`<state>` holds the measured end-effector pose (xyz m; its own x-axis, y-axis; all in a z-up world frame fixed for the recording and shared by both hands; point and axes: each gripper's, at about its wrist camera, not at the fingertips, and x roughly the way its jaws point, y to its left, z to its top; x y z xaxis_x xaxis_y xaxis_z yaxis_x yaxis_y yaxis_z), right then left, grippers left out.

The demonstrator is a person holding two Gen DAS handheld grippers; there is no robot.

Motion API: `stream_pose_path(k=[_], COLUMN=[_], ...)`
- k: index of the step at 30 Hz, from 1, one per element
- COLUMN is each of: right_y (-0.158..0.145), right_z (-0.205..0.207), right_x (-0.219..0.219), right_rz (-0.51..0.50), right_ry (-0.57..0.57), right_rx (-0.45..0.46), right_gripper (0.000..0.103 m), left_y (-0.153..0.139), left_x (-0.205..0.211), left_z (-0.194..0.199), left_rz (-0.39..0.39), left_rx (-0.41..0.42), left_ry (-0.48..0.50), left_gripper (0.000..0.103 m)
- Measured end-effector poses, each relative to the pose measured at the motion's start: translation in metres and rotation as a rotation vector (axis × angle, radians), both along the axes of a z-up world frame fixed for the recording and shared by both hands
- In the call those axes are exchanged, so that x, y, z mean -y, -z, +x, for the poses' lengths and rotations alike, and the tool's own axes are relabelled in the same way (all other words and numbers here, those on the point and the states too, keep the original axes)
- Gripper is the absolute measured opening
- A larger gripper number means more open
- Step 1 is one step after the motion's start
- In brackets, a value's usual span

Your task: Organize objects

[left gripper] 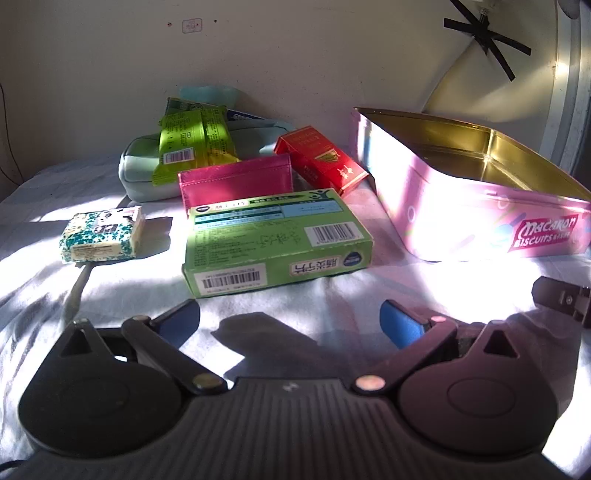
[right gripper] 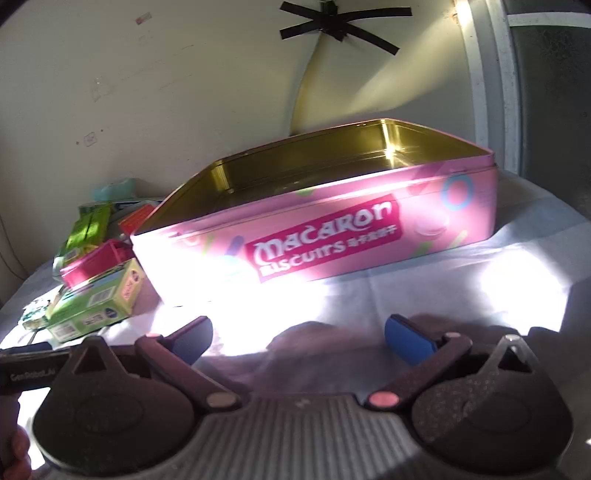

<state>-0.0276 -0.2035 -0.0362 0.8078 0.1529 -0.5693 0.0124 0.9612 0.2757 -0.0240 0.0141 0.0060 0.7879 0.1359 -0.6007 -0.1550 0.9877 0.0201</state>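
An open pink biscuit tin (left gripper: 461,218) with a gold inside stands empty at the right; the right wrist view shows the tin (right gripper: 332,229) straight ahead. Left of it lie a green carton (left gripper: 273,243), a magenta wallet (left gripper: 236,181), a red box (left gripper: 321,158), a green foil packet (left gripper: 192,144) on a pale blue pouch (left gripper: 140,173), and a small teal-speckled packet (left gripper: 103,232). My left gripper (left gripper: 291,325) stands open just short of the green carton, nothing between its blue pads. My right gripper (right gripper: 299,336) is open and empty in front of the tin.
Everything rests on a white cloth (left gripper: 110,291) in hard sunlight. A cream wall (left gripper: 295,55) runs close behind the objects. Black tape crosses the wall (right gripper: 340,26) above the tin. Part of the other gripper (left gripper: 565,299) shows at the right edge.
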Motion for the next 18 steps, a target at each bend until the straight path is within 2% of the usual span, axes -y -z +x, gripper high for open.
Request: stream_pose_path(k=[2,6,8,9,11,13,15,16,17,18], right_y=[-0.006,-0.027,-0.033,-0.034,-0.036,-0.035,-0.033,-0.032,-0.032,-0.032], right_z=[-0.005,-0.009,-0.005,-0.003,-0.006,-0.008,-0.001,0.003,0.007,0.012], right_x=[-0.029,-0.083,-0.109,-0.119,-0.132,-0.144,-0.154,-0.158,-0.16,-0.162], right_rz=[-0.01,-0.092,-0.152,-0.18,-0.205,-0.237,-0.266,-0.269,-0.267,-0.265], right_ry=[-0.086,-0.241,-0.294,-0.317,-0.365,-0.405,-0.433,-0.441,-0.451,-0.458], right_rx=[0.012,0.095,0.135,0.141,0.169,0.207,0.211,0.209,0.204,0.201], right_gripper=[0.103,0.103,0.103,0.103,0.103,0.103,0.103,0.103,0.102,0.102], left_y=[-0.004,-0.011,-0.013,-0.014,-0.014,-0.013,-0.011,-0.013,-0.014,-0.013], left_x=[-0.013,-0.039,-0.055,-0.059,-0.076,-0.09,-0.106,-0.116,-0.122,-0.128], left_z=[-0.014,-0.029,-0.034,-0.032,-0.042,-0.047,-0.044,-0.043,-0.044,-0.044], left_rz=[0.014,0.025,0.003,-0.036,-0.09,-0.093,-0.107,-0.075,-0.062,-0.079], left_rx=[0.014,0.027,0.028,0.064,0.119,0.145,0.111,0.136,0.127,0.12], left_ry=[-0.044,-0.104,-0.123,-0.137,-0.174,-0.224,-0.268,-0.264,-0.271,-0.283], left_gripper=[0.103,0.103,0.103,0.103,0.103,0.103,0.103,0.103,0.103,0.103])
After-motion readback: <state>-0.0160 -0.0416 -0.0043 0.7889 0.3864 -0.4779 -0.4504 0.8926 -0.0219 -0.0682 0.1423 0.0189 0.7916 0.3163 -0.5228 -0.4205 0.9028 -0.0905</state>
